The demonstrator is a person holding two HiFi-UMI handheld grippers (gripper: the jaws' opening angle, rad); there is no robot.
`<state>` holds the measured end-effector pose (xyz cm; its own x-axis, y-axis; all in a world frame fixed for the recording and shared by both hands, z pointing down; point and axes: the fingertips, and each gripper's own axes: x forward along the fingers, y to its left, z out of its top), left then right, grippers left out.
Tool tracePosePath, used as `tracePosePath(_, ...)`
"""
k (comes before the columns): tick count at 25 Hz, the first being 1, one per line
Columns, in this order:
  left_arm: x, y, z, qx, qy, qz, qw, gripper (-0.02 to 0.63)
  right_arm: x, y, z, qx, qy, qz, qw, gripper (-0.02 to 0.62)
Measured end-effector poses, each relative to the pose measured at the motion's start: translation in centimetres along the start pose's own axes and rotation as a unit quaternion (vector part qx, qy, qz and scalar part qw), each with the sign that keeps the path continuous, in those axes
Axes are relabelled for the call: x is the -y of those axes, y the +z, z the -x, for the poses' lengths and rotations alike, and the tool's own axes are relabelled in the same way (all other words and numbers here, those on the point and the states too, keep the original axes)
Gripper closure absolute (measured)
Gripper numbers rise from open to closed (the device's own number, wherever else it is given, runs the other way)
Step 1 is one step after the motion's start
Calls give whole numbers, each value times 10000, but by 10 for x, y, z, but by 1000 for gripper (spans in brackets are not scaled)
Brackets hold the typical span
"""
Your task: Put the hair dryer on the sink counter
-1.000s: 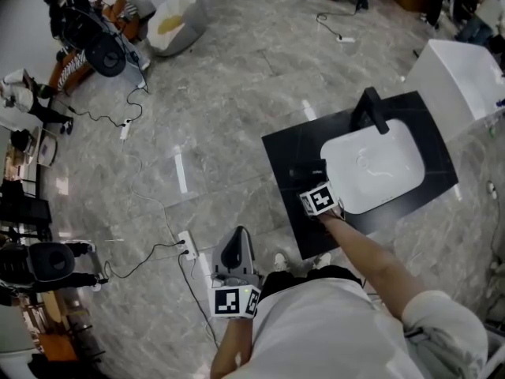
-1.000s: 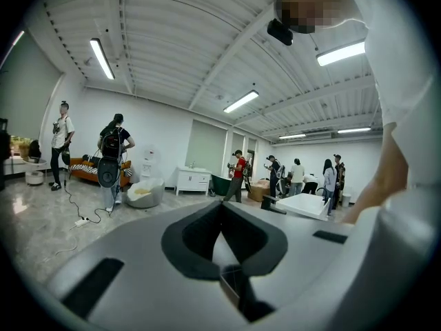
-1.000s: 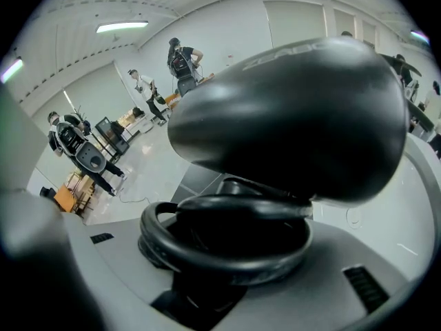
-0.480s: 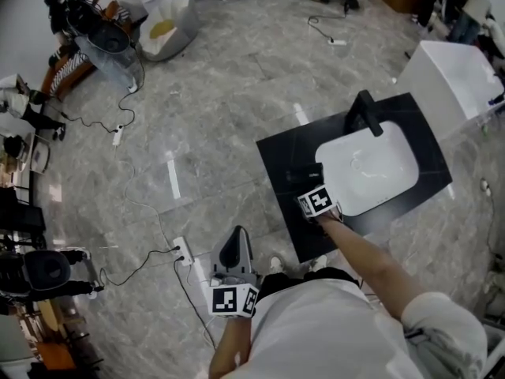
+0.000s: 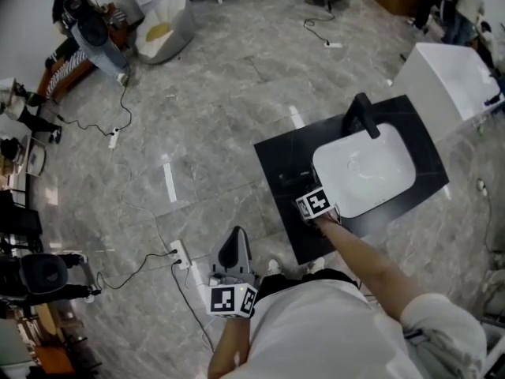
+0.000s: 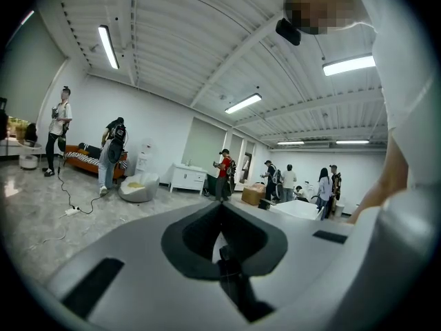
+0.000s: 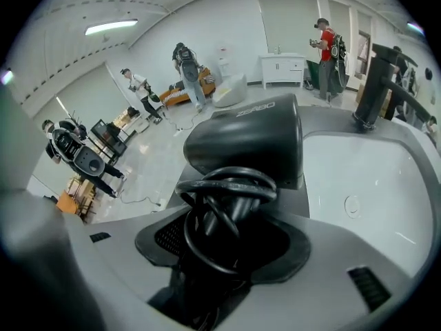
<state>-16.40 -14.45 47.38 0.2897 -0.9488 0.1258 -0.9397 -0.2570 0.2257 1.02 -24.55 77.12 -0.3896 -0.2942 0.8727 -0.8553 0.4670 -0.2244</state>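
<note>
The black hair dryer point(image 5: 293, 178) lies on the left strip of the black sink counter point(image 5: 274, 150), beside the white basin point(image 5: 364, 168). In the right gripper view the hair dryer point(image 7: 255, 140) has its body pointing away and its cord coiled round the handle. My right gripper point(image 5: 303, 187) points steeply down at it. Its jaws have just been opening and now stand wide on either side of the handle and cord, not pressing on them point(image 7: 231, 219). My left gripper point(image 5: 236, 234) is held close to my body over the floor, shut and empty point(image 6: 220, 209).
A black faucet point(image 5: 361, 115) stands at the basin's far edge. A white cabinet point(image 5: 451, 73) stands beyond the counter. A power strip point(image 5: 180, 253) with cables lies on the floor near my left gripper. Several people stand farther off in the room.
The head view has drifted a little. Both grippers stay about where they were, the right one still at the hair dryer on the counter.
</note>
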Motion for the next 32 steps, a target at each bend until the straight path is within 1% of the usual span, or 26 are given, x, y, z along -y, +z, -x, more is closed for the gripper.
tracePosePath(4,-1,-2,-1,-4,-22,43,10000,604,0,-2,3,-44,31,-37,10000,341)
tracePosePath(8,2,-2,-4,12,-123,67,9999,604,2,-7,6,-73,-4,-97,9999,336)
tracePosePath(11,3,-2,-6,7,-196,47,9998,603,1,-6,11,-12,-20,-66,10000,336)
tracePosePath(17,15,-4,-13,-8,-427,45,9991,604,4,6,31,344,-23,-179,9992,336)
tracePosePath(22,27,-4,-17,2,-666,26,9978,604,13,11,56,722,-161,-347,9967,338)
tracePosePath(23,29,-5,-17,-12,-700,19,9975,604,16,13,62,832,-237,-349,9956,351)
tracePosePath(24,31,-6,-18,-26,-731,15,9973,604,19,15,70,948,-347,-328,9944,383)
tracePosePath(25,33,-7,-18,-35,-766,11,9971,604,23,17,77,1059,-473,-294,9928,451)
tracePosePath(26,35,-8,-18,-34,-809,3,9967,604,26,18,84,1157,-575,-269,9912,496)
tracePosePath(27,38,-10,-17,-26,-851,-3,9964,604,28,20,90,1250,-634,-270,9898,517)
tracePosePath(29,42,-13,-17,2,-917,2,9958,604,29,24,102,1445,-671,-322,9867,535)
tracePosePath(32,48,-11,-16,32,-1022,-20,9948,603,27,33,117,1723,-676,-334,9822,545)
